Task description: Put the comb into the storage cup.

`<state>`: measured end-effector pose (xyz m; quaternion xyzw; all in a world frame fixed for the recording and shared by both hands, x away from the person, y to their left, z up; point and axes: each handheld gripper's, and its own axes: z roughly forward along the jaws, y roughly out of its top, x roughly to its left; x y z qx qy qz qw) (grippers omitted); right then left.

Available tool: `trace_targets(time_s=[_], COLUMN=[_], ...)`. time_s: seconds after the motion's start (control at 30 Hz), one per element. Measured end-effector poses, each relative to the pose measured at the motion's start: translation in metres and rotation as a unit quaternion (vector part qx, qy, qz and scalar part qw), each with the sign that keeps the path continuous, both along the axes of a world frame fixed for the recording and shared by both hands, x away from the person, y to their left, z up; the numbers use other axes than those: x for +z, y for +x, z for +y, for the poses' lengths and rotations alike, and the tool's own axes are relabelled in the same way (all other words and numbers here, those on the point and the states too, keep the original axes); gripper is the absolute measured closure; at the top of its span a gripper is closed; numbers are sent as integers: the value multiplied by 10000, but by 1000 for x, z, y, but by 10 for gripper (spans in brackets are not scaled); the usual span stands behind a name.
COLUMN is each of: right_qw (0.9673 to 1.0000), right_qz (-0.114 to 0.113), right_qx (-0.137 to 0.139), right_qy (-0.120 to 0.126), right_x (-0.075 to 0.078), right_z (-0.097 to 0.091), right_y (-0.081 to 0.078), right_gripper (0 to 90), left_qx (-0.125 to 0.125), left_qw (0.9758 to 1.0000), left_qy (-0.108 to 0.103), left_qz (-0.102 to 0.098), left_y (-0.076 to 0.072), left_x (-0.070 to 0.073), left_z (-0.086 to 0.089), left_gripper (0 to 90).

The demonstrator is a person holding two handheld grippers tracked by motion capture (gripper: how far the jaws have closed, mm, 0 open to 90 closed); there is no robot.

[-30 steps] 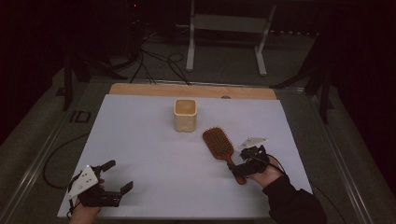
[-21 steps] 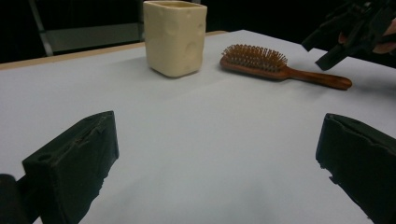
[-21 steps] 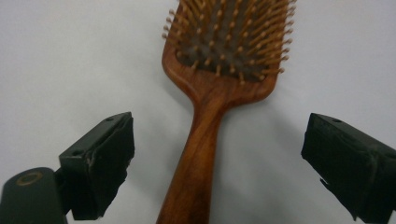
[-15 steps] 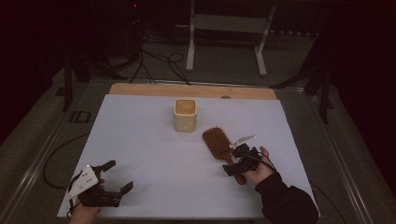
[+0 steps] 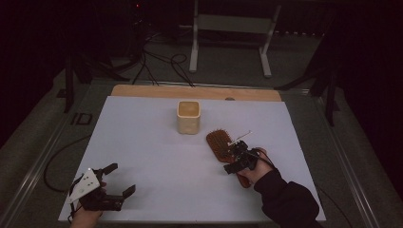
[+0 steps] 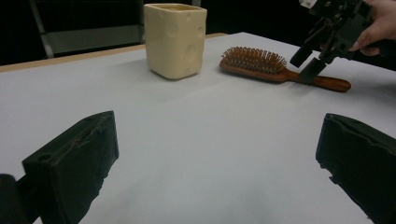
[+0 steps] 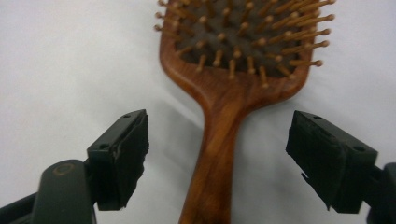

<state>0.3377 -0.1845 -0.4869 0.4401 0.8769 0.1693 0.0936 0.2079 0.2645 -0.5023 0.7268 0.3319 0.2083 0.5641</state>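
A wooden hairbrush (image 5: 218,143) lies bristles up on the white table, right of centre, its handle pointing toward the person. My right gripper (image 5: 236,159) hovers over that handle. In the right gripper view the handle (image 7: 217,140) runs up between the two black jaws, with a gap on each side. The jaws have just been closing and the pads do not touch the wood. A cream cup (image 5: 188,116) with round dimples stands upright behind the brush. My left gripper (image 5: 122,179) rests at the front left, open and with nothing in it, facing the cup (image 6: 176,39) and brush (image 6: 261,65).
A white sheet (image 5: 142,142) covers the table, with a wooden strip (image 5: 190,91) along the far edge. Behind the table, on the dark floor, are a metal stand (image 5: 228,28) and cables (image 5: 161,61).
My right hand has moved left and slightly down, from beside the brush's handle to over it, and its jaws have narrowed. The left gripper has stayed still.
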Motion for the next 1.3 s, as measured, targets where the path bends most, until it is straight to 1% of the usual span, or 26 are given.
trace_targets(time_s=[0.1,0.17,0.23,0.27,0.33,0.37,0.4,0.47,0.53,0.57,0.6,0.7,0.77,0.87,0.93,1.03,1.13,1.2,1.3], right_qw=[9998,9994,9989,9987,9982,9978,9974,9970,9958,9956,9949,9941,9933,9922,9917,9912,9910,9905,9895], right_qz=[165,280,348,380,428,456,507,574,772,806,884,930,981,1014,1007,1010,1075,1106,1187], right_qx=[-102,-109,-140,-139,-190,-235,-299,-334,-351,-322,-293,-221,-229,-187,-18,69,-47,-94,-254], right_qy=[-103,-181,-268,-300,-384,-423,-412,-388,-352,-365,-391,-519,-563,-706,-799,-856,-797,-815,-784], right_x=[1,1,1,1,1,1,1,0,-2,-3,-5,-5,-4,-4,-4,-4,-4,-4,-3], right_z=[3,4,5,6,6,6,6,6,6,7,8,11,12,15,18,20,18,19,20], right_y=[4,6,8,8,9,10,11,13,16,17,18,20,21,22,23,24,25,25,26], right_gripper=[312,335,378,382,446,499,534,575,580,592,582,586,586,593,600,601,605,636,683], left_qx=[0,4,7,7,2,0,3,1,-1,-2,-1,5,9,4,0,-10,-2,-5,-1], left_qw=[10000,10000,10000,10000,10000,10000,10000,10000,10000,10000,10000,10000,10000,10000,10000,10000,10000,10000,10000], left_qy=[1,-29,-47,-37,-22,-38,-42,-33,-38,-50,-53,-79,-76,-75,-75,-53,-47,-39,-65], left_qz=[5,21,28,24,8,4,6,11,8,10,11,7,-1,4,9,11,14,21,25], left_y=[0,1,1,0,0,0,0,0,0,0,0,0,0,0,0,0,0,0,0], left_x=[0,-1,-1,-1,0,0,0,0,0,0,0,0,1,0,0,0,0,0,0], left_z=[0,1,1,1,1,1,1,1,1,1,1,1,2,1,1,1,1,1,1], left_gripper=[0,0,0,0,0,0,0,0,0,0,0,0,0,0,0,0,0,0,0])
